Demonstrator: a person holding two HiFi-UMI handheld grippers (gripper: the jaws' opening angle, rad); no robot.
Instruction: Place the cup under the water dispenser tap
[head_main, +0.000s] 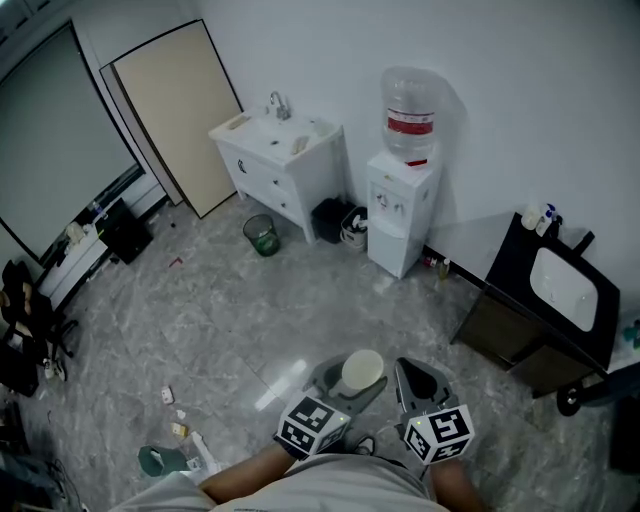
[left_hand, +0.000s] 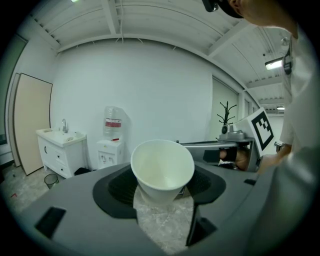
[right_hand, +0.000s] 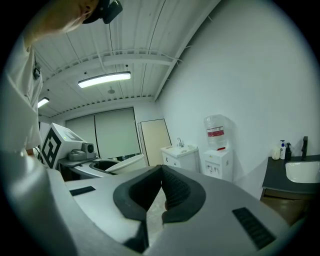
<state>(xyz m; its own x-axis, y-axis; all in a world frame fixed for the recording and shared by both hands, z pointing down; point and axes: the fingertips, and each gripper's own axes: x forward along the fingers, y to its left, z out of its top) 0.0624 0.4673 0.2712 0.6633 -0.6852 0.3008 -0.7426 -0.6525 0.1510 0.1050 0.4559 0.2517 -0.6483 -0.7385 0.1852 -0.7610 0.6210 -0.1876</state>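
Left gripper laden, right gripper closed

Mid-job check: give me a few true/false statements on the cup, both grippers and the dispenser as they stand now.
1. The left gripper is closed on a white paper cup. True.
2. The cup stands under the water dispenser tap. False: it is in the left gripper, with open floor between it and the dispenser at the far wall.
3. The right gripper has its jaws wide apart. False: its jaws are together, with nothing between them.
4. A water bottle sits on top of the dispenser. True.
5. In the head view, the green waste bin stands to the right of the dispenser. False: it is to its left, by the white sink cabinet.
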